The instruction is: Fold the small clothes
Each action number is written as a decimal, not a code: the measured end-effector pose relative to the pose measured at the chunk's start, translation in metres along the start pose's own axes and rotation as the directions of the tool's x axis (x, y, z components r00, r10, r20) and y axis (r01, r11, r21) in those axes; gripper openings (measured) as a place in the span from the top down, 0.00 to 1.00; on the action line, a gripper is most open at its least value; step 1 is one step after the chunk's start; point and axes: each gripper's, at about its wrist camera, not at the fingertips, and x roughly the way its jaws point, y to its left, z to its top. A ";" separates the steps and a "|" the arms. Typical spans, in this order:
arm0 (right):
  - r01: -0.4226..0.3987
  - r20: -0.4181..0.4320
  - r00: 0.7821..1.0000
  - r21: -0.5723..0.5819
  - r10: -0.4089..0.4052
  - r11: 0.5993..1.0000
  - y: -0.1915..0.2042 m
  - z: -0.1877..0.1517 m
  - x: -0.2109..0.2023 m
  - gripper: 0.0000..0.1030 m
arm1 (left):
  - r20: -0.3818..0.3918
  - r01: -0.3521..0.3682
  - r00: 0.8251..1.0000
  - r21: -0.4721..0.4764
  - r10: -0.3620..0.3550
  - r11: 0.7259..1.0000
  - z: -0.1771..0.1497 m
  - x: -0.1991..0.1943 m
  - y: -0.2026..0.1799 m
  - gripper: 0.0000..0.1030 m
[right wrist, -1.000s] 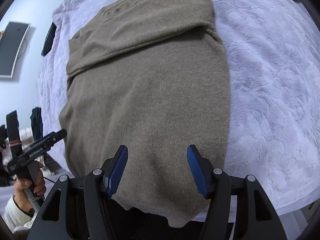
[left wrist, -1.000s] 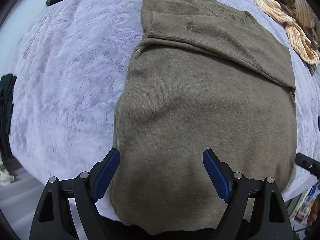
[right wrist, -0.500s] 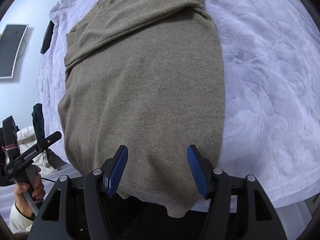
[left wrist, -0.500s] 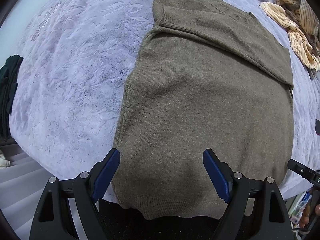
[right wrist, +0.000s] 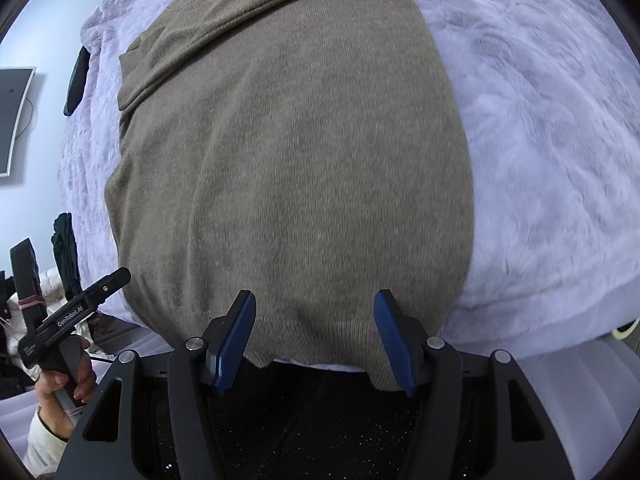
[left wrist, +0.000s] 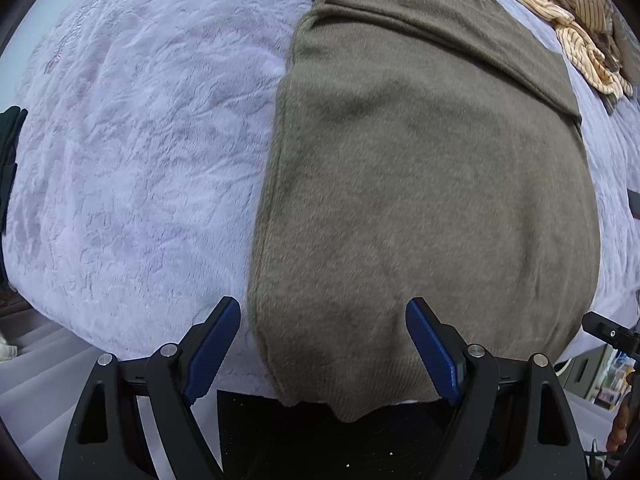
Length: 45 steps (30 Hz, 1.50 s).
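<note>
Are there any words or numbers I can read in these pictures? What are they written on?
"GenRobot.AI": white letters along the black body of the left gripper, seen in the right wrist view.
Smaller white print lower on that same gripper: too small to read.
Colourful items at the right edge of the left wrist view: too blurred to read.
The olive sweater shows no writing.

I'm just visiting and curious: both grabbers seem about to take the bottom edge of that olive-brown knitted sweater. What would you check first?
1. Left gripper jaws open, nothing pinched: ok.
2. Right gripper jaws open, nothing pinched: ok.
3. Olive-brown knitted sweater lies flat on the fluffy lavender blanket, sleeve folded across the top: ok.
4. Ribbed bottom hem sits between the right gripper's fingers: ok.
5. Left gripper straddles the sweater's side edge at the hem: ok.
6. Whether the fingertips touch the fabric: cannot tell.
</note>
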 end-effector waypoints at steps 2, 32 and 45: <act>0.001 0.003 1.000 0.010 -0.001 1.000 -0.001 -0.009 0.001 0.36 | 0.000 0.022 1.000 0.001 -0.022 1.000 -0.009 0.003 0.008 0.17; -0.116 0.049 0.993 0.178 0.109 0.977 -0.082 -0.015 0.035 0.36 | -0.087 0.358 0.933 0.091 -0.350 0.929 -0.043 0.039 0.024 0.17; -0.402 0.023 0.915 0.124 0.403 0.907 -0.057 -0.007 0.034 0.35 | -0.103 0.520 0.852 0.061 -0.513 0.852 -0.023 0.033 0.011 0.17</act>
